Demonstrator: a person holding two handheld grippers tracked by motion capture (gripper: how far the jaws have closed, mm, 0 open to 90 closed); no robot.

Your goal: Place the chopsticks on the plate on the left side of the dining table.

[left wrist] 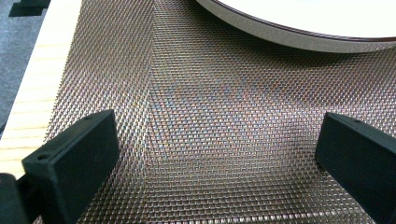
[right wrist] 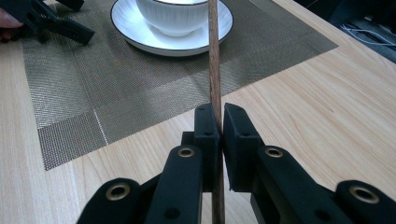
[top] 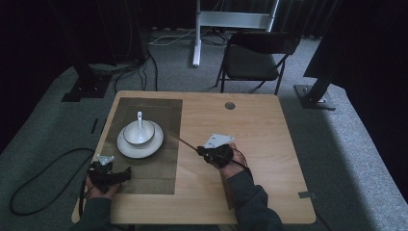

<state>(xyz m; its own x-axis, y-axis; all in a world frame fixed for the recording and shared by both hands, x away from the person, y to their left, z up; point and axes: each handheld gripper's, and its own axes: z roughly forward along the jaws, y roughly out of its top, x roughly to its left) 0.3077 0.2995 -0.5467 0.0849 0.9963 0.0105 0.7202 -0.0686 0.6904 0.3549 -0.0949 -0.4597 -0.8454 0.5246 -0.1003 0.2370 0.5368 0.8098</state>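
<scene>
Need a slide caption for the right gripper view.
Right gripper shut on a wooden chopstick pointing toward the bowl and plate.

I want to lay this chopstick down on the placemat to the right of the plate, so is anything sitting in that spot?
Nothing visible does. The right tongs are shut on the chopstick, whose tip points toward the plate. The placemat strip right of the plate looks bare, and the left tongs sit at the mat's near edge, well away.
</scene>
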